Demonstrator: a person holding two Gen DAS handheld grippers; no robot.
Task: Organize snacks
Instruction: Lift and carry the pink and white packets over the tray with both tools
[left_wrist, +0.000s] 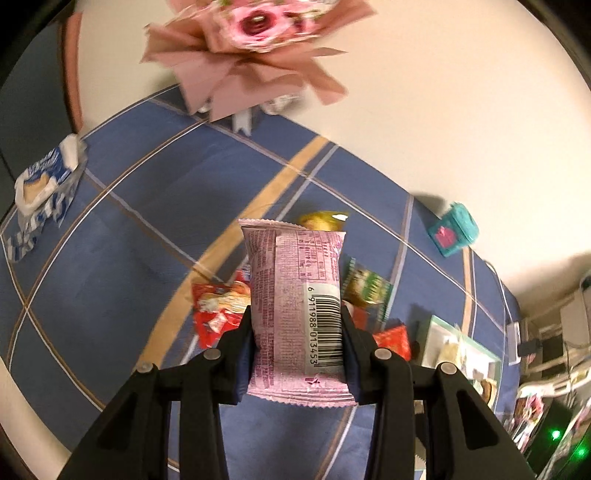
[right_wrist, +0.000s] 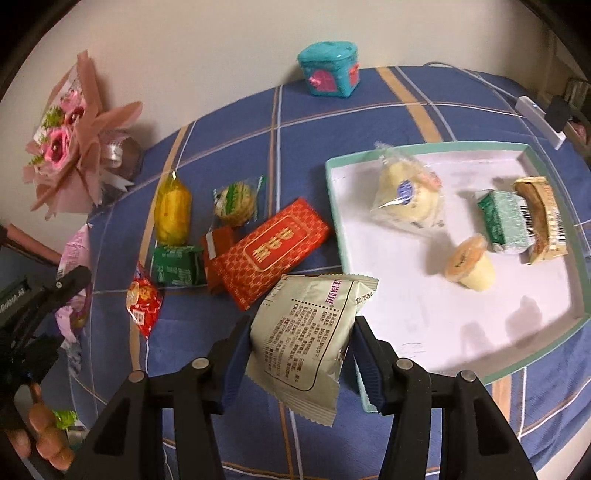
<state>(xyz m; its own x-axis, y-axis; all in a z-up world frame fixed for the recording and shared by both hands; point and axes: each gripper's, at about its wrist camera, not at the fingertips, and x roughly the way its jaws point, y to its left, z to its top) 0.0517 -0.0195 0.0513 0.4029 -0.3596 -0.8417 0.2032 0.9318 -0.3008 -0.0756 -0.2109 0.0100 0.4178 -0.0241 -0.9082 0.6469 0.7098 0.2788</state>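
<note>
My left gripper is shut on a pink snack packet, held upright above the blue checked tablecloth. My right gripper is shut on a beige snack packet, lifted by the near left corner of a white tray with a green rim. The tray holds a wrapped bun, a green packet, a jelly cup and a brown packet. Loose on the cloth lie a red box, a yellow packet, a wrapped cookie, a dark green packet and a small red packet.
A pink paper bouquet leans at the back left by the wall. A teal box stands at the table's far edge. A blue and white tissue pack lies far left. A white charger with a cable sits at the back right. A person's hand shows bottom left.
</note>
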